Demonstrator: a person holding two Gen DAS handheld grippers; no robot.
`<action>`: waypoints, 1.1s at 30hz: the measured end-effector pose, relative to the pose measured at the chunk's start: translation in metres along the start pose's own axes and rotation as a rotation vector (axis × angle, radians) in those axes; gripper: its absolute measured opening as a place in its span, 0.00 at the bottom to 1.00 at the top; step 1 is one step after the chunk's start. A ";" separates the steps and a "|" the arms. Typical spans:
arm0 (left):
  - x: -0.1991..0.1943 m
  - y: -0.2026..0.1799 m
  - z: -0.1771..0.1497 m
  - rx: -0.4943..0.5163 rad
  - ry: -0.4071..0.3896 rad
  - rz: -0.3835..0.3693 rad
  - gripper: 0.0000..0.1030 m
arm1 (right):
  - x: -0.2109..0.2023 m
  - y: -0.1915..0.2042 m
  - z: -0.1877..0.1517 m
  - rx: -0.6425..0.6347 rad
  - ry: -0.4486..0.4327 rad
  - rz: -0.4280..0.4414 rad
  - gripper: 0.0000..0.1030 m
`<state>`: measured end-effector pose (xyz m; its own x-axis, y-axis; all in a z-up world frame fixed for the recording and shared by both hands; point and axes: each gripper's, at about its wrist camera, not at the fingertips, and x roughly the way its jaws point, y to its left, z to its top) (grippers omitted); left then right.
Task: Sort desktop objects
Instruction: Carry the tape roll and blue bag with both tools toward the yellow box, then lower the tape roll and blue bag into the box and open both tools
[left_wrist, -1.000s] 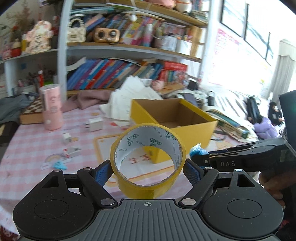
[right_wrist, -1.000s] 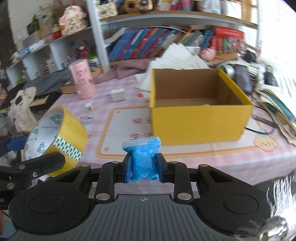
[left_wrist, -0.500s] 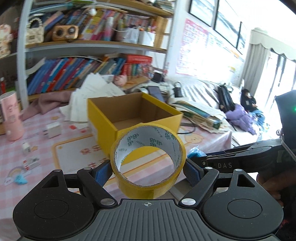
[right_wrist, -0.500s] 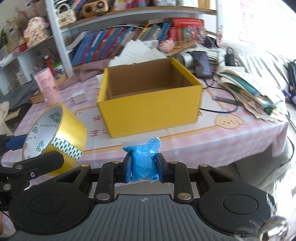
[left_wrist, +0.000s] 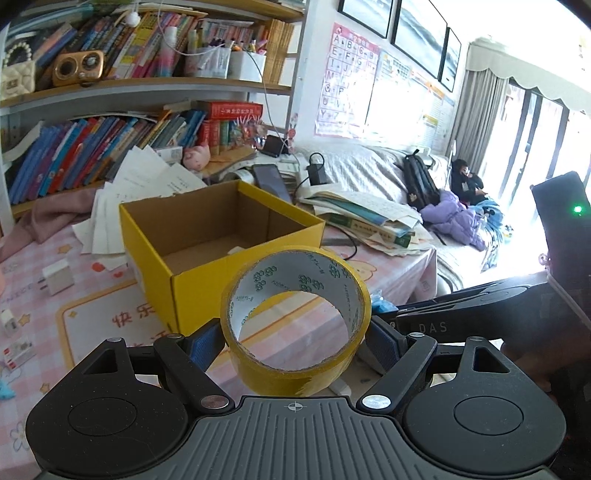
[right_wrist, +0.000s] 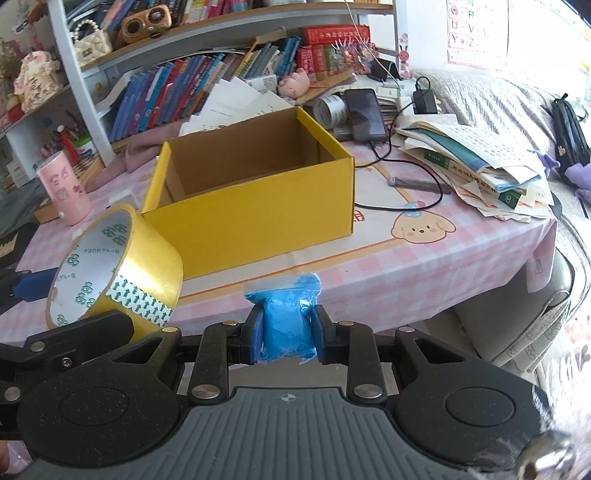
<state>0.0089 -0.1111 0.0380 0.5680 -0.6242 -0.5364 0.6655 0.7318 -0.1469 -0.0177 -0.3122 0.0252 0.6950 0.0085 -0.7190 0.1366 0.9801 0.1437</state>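
The left gripper (left_wrist: 295, 338) is clamping the tape (left_wrist: 295, 325) across its width; the right gripper (right_wrist: 287, 330) is pinching a blue bag (right_wrist: 286, 321) — both hovering before the open box (right_wrist: 251, 192), probably their destination.

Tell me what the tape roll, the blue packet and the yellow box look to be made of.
Tape roll: glossy yellow plastic film wound on a printed core, probably card.
Blue packet: thin, crinkly clear plastic pouch with a sealed top edge; the blue filling looks soft, but what it is stays unclear.
Yellow box: cardboard, matte yellow outside, raw brown inside, with folded corners.
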 end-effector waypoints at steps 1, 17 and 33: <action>0.003 0.000 0.002 0.004 -0.001 0.002 0.82 | 0.003 -0.002 0.002 0.002 0.000 0.003 0.24; 0.051 0.020 0.062 0.010 -0.097 0.188 0.82 | 0.063 -0.017 0.113 -0.107 -0.124 0.127 0.24; 0.131 0.056 0.092 -0.080 0.040 0.279 0.82 | 0.160 -0.016 0.181 -0.251 0.006 0.279 0.24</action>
<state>0.1652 -0.1773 0.0356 0.7033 -0.3853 -0.5974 0.4448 0.8941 -0.0530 0.2196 -0.3629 0.0309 0.6772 0.2823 -0.6795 -0.2352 0.9581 0.1636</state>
